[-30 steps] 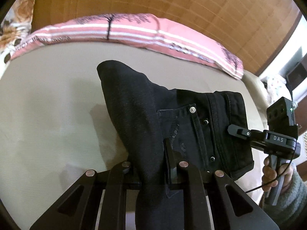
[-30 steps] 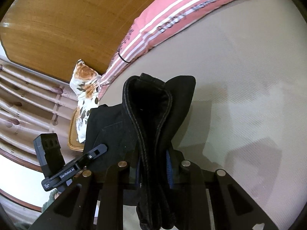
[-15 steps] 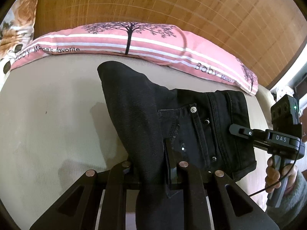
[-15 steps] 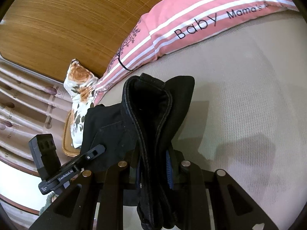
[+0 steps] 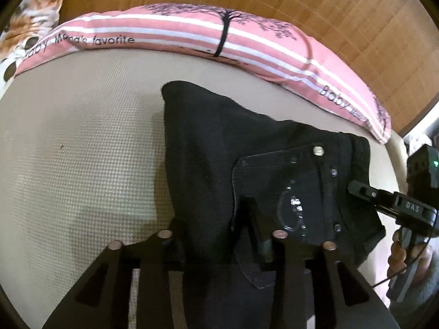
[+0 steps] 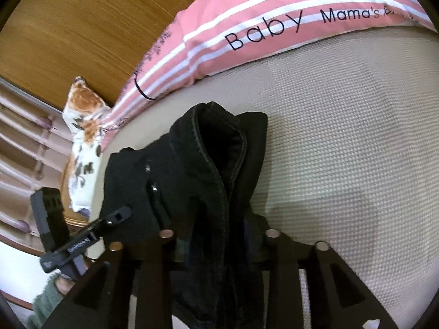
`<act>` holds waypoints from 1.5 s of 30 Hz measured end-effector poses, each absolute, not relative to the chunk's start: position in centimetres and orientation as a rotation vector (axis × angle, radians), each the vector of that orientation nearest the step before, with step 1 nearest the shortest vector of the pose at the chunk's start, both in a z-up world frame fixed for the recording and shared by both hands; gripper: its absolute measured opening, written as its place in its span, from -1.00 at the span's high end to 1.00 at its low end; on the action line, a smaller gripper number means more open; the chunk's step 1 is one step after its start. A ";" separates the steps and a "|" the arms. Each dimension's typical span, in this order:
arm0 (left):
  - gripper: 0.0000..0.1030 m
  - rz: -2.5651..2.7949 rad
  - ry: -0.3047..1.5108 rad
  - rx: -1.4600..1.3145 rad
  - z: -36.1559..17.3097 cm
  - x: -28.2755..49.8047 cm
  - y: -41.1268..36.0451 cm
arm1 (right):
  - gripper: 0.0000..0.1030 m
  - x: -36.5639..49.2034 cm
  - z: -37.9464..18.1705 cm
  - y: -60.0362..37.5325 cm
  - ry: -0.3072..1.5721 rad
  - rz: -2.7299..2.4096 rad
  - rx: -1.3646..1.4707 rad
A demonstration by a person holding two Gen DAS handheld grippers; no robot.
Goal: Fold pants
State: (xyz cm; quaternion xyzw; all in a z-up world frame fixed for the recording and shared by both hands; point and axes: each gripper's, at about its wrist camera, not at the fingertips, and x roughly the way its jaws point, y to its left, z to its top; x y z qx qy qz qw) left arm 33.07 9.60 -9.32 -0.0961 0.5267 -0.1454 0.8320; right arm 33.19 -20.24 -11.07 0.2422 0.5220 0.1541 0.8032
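Note:
Black folded pants (image 5: 247,142) lie in a heap on the beige mattress (image 5: 82,150), pocket and rivets facing up. My left gripper (image 5: 216,235) straddles a fold of the leg cloth; its jaws are opening and the fabric still runs between them, no longer pinched. In the right wrist view the pants (image 6: 192,164) bunch up with a thick seamed edge standing between my right gripper (image 6: 225,227) fingers, whose jaws are also opening. The right gripper (image 5: 365,192) shows at the waistband side, held by a hand. The left gripper (image 6: 120,213) reaches in at the left.
A pink striped pillow (image 5: 192,35) with lettering lies along the far edge of the mattress, also seen as the pink pillow (image 6: 274,27). A floral pillow (image 6: 82,126) sits at the left corner. Behind stands a wooden headboard (image 5: 301,5). Bare mattress (image 6: 343,150) spreads to the right.
Both grippers have moved closer to the pink pillow and lower over the bed. Their jaws now stand wider than before, loosening the pinched cloth.

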 end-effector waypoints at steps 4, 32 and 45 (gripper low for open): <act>0.02 -0.285 1.117 -0.210 -9.5 32.3 9.9 | 0.09 32.3 -11.2 -20.0 1.125 0.300 0.486; -0.24 -0.037 0.996 -0.008 -5.9 17.2 8.1 | -0.15 22.1 -7.8 -18.8 1.044 0.133 0.316; -0.39 -0.017 0.948 0.000 -3.8 12.0 7.2 | -0.76 15.5 -4.6 -14.5 0.952 0.091 0.117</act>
